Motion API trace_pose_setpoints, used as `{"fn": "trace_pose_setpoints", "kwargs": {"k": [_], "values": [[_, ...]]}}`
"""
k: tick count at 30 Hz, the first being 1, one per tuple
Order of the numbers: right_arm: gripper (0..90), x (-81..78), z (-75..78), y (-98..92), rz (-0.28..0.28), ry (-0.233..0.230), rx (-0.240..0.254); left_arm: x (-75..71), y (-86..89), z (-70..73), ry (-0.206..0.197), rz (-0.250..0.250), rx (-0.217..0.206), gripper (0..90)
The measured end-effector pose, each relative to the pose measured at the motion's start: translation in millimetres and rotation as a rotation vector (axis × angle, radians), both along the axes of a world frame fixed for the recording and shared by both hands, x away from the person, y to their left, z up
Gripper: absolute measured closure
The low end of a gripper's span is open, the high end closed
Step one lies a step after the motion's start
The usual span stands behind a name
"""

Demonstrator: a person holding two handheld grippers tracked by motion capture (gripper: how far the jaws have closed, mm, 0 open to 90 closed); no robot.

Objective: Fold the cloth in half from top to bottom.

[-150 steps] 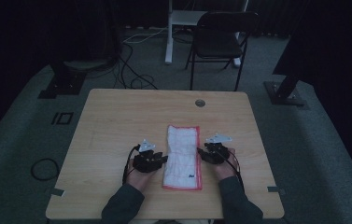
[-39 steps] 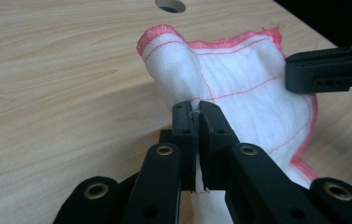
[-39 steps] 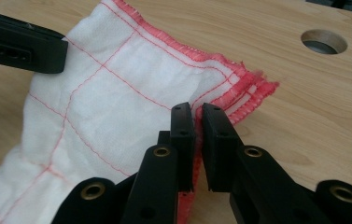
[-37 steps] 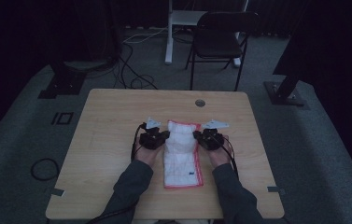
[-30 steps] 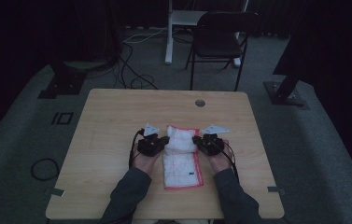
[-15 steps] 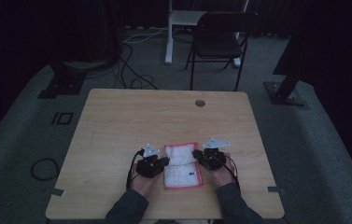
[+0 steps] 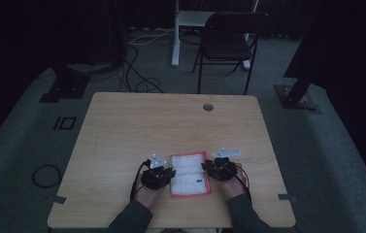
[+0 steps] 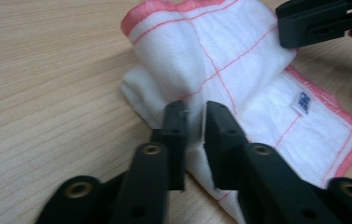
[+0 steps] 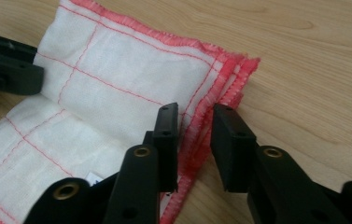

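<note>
Both grippers, we note, have just been opening, the left gripper (image 8: 194, 116) released with the folded cloth (image 7: 189, 174) edge between its jaws, the right gripper (image 9: 194, 121) likewise astride the red-hemmed edge, cloth lying between the hands on the table (image 7: 137, 126).

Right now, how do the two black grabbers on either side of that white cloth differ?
The left gripper straddles the cloth's plain white side; the right gripper straddles its stacked pink hems. The left jaws stand closer together than the right ones. Shared: both sets of jaws have just been opening, with cloth between them but no longer pinched.
</note>
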State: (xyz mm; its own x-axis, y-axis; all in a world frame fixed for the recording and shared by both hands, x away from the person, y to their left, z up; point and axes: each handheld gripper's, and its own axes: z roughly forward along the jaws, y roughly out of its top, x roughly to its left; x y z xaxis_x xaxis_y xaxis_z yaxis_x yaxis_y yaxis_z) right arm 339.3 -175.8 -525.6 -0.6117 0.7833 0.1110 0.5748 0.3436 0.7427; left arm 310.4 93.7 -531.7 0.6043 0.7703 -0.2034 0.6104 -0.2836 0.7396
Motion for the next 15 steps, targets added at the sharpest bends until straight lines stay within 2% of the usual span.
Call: {"fn": "trace_pose_setpoints", "kwargs": {"k": [5, 15], "values": [[60.3, 1.0, 4.1, -2.1, -0.014, -0.015, 0.012, 1.5, 5.4, 6.9, -0.019, 0.013, -0.014, 66.4], [56.1, 6.9, 10.4, -2.8, -0.039, -0.032, 0.039, 10.7, 13.7, 19.1, -0.064, 0.055, -0.042, 61.5]]}}
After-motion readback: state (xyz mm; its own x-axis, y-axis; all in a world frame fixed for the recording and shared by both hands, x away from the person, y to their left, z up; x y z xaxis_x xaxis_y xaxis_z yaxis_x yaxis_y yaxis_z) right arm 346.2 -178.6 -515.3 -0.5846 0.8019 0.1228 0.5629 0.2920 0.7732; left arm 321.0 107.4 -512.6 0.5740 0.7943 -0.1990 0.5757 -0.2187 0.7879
